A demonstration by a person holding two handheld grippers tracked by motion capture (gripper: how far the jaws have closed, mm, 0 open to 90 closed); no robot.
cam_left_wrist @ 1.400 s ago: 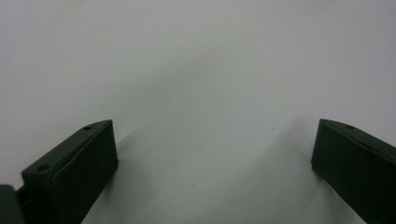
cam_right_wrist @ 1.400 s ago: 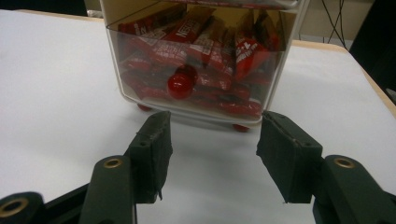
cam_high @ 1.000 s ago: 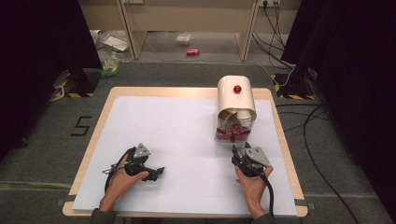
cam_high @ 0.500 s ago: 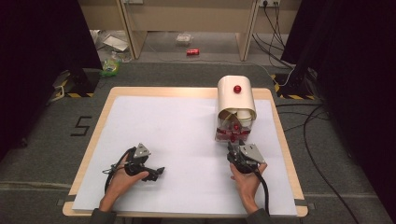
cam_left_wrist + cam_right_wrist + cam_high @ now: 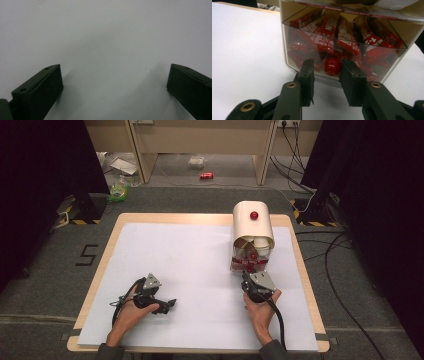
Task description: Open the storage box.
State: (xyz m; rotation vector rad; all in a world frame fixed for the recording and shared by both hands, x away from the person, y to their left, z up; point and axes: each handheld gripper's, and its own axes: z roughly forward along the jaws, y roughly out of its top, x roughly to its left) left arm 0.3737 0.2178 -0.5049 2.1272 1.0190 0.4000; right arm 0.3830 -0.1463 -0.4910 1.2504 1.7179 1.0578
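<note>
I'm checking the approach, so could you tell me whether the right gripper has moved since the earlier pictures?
Yes. In the high view the right gripper has moved forward towards the cream dispenser box, which has stayed put; its jaws now flank the drawer's red knob.

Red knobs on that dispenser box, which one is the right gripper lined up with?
The lower red knob, on the clear drawer front holding red packets. The right gripper has one jaw on each side of it. The other knob sits on the cream lid.

Black hand-held gripper (image 5: 327, 80), brass-ringed screw holes
</note>
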